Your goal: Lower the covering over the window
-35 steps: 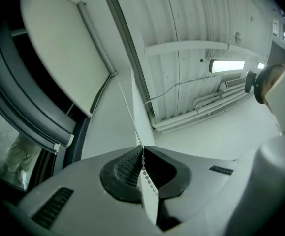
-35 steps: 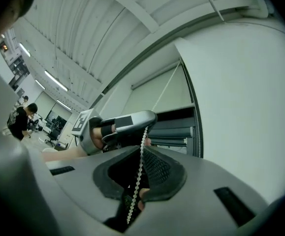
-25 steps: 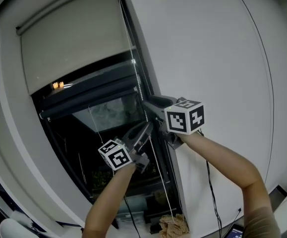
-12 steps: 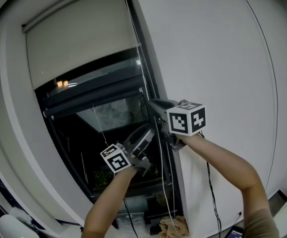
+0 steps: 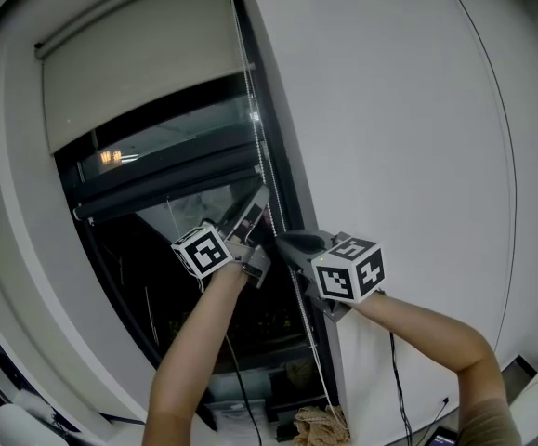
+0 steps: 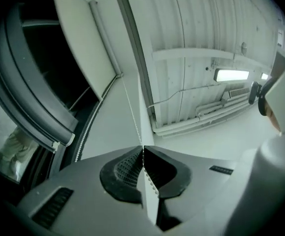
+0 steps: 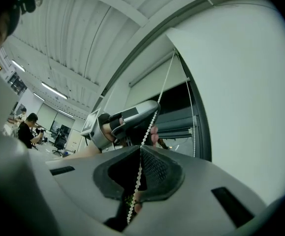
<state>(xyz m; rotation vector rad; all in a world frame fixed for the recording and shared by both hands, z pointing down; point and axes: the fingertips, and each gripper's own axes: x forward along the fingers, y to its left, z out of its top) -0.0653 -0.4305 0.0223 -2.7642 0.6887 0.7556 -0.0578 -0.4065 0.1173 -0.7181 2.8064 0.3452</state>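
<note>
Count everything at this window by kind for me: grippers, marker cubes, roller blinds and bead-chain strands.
Grippers: 2 (left gripper, right gripper)
Marker cubes: 2 (left cube, right cube)
Roller blind: 1
Bead-chain strands: 2 (held strand, free strand)
Total: 7

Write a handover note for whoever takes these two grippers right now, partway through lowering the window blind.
Left gripper: shut on the bead chain, jaws just closed; it has the upper grip.
Right gripper: shut on the same chain just below, jaws also just closed.
Roller blind: covers only the top of the window; the dark glass below is bare.
Done: both grips set, blind partly down.
Left: probably keep pulling the chain hand over hand until the blind reaches the bottom.
</note>
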